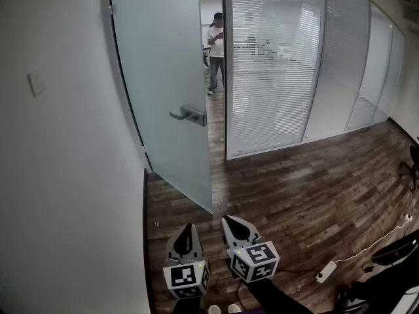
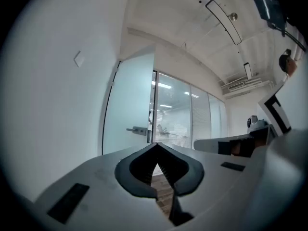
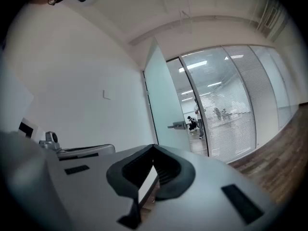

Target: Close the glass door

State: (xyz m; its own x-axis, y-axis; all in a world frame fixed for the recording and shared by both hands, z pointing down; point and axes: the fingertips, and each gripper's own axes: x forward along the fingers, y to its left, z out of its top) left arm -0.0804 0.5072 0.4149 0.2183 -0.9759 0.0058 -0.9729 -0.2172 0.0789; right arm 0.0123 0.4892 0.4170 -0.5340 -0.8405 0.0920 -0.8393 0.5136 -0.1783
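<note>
The frosted glass door (image 1: pixel 163 77) stands open, swung into the room, with its metal lever handle (image 1: pixel 188 114) near the free edge. Both grippers hang low in the head view, well short of the door and touching nothing. My left gripper (image 1: pixel 190 227) is shut and empty, its tips meeting in its own view (image 2: pixel 157 146), where the door (image 2: pixel 127 109) and handle (image 2: pixel 138 130) lie straight ahead. My right gripper (image 1: pixel 227 220) is beside it, also shut and empty (image 3: pixel 154 147), looking towards the door (image 3: pixel 166 105) and handle (image 3: pixel 177 125).
A white wall with a switch plate (image 1: pixel 37 82) runs along the left. A glass partition with blinds (image 1: pixel 275 64) forms the right side of the doorway. A person (image 1: pixel 216 51) stands in the corridor beyond. A power strip (image 1: pixel 325 271) with cable lies on the wood floor.
</note>
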